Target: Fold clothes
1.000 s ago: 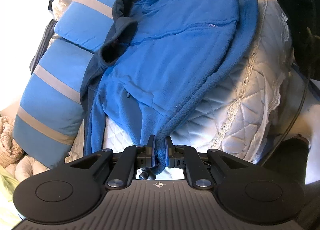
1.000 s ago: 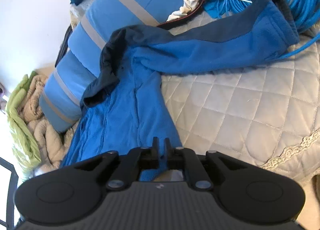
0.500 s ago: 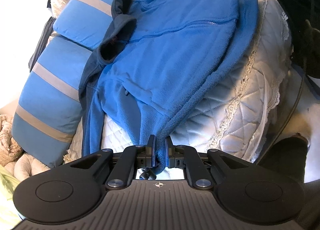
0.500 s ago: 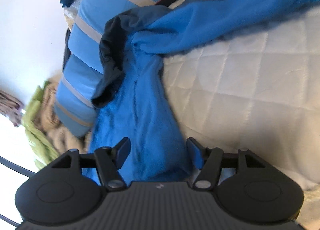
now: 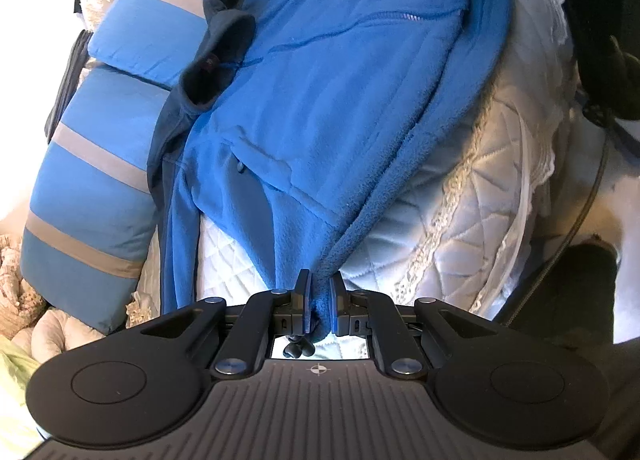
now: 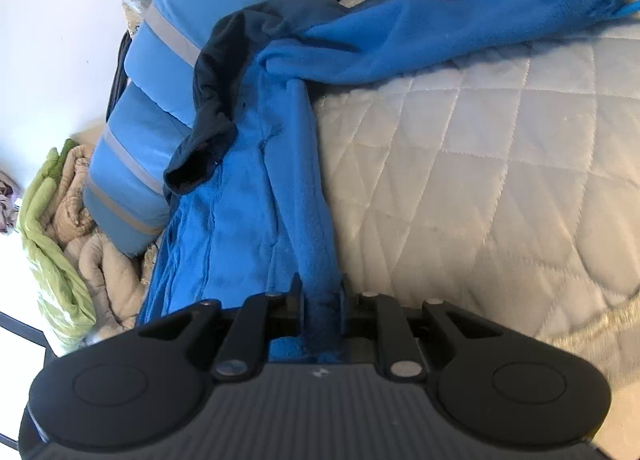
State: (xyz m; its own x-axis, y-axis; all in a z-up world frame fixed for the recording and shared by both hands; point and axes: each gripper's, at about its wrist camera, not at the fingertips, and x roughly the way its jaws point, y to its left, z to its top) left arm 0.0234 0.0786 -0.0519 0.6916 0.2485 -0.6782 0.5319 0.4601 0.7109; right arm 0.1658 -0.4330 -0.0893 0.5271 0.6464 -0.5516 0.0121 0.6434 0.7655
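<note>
The bright blue fleece jacket with navy collar (image 5: 340, 100) is lying spread on the white quilted bedspread (image 6: 500, 180), one sleeve trailing outward; the left gripper (image 5: 319, 292) is clamped on its hem corner; the right gripper (image 6: 320, 296) is closing, a thick fleece fold between its jaws. Judgement: both edges are needing even tension before lifting; bunched cloth is risking a slip. The blue grey-striped pillows (image 5: 92, 196) are crowding one side; open bedspread is lying opposite.

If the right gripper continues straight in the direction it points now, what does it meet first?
The right gripper is closing on a fold of the blue fleece jacket. Straight ahead lies more of that jacket, probably up to its dark collar; depth is unclear.
</note>
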